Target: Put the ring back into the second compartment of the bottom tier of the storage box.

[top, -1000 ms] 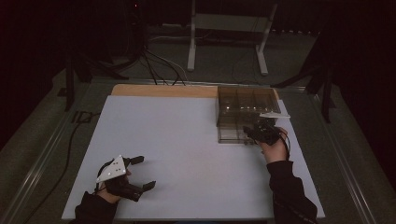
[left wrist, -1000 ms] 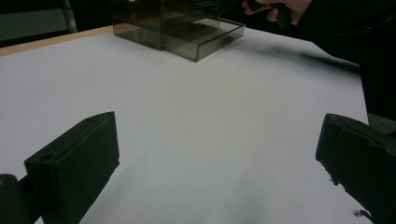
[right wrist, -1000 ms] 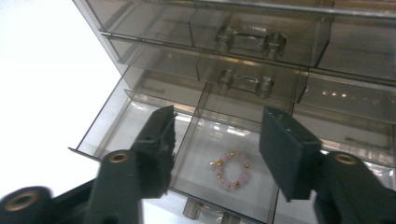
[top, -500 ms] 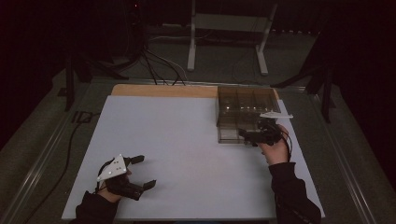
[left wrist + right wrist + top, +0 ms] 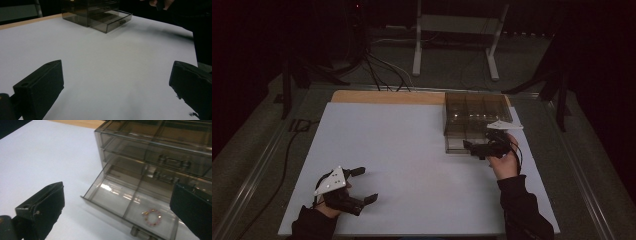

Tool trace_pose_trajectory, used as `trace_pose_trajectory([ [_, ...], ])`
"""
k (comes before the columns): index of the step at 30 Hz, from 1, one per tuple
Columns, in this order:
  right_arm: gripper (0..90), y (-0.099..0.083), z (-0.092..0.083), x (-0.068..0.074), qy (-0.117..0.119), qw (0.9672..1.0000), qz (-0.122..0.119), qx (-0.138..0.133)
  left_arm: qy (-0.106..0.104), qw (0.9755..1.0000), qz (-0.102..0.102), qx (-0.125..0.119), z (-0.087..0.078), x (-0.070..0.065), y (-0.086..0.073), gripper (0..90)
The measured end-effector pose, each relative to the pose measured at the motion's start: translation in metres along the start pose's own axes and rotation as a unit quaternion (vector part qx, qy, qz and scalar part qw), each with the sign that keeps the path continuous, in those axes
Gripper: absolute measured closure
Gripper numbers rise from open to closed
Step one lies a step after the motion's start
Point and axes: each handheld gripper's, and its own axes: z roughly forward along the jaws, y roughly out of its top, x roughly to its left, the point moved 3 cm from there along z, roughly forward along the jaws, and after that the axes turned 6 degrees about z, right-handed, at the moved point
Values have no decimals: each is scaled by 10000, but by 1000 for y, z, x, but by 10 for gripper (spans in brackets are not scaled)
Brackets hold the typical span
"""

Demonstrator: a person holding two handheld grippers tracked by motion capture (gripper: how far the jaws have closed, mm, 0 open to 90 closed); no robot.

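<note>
Lying in the open bottom drawer (image 5: 130, 205), a pink bead bracelet (image 5: 151, 217)

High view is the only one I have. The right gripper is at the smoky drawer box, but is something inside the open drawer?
Observer: Yes, a small pink bead bracelet lies in the pulled-out bottom drawer, in its right compartment.
Operator: Does the right gripper hold it?
Observer: No. The right gripper is open, its jaws have just been opening, and nothing is between them.
Operator: And the upper drawers?
Observer: Both are pushed in; their handles show at the front.
</note>
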Motion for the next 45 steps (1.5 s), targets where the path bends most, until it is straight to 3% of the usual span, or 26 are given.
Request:
trace_pose_trajectory([
  [4, 0, -1, -4, 6, 215, 9997, 69, -78, 2, 10000, -18, -4, -1, 1, -1, 6],
  [16, 0, -18, -14, 20, 420, 9989, -89, -177, -6, 10000, -12, 8, 0, 1, -1, 6],
  [25, 0, -36, -19, 24, 678, 9974, -215, -112, -5, 10000, -12, 22, -1, 1, -1, 6],
  [33, 0, -52, -23, 22, 752, 9965, -349, -92, -16, 10000, -30, 10, 0, 1, -1, 6],
  [39, 0, -61, -26, 22, 678, 9965, -475, -65, -11, 10000, -25, 9, -1, 1, -1, 6],
  [45, 0, -71, -33, 21, 836, 9954, -456, -84, -11, 10000, -12, 17, -1, 0, -1, 6],
])
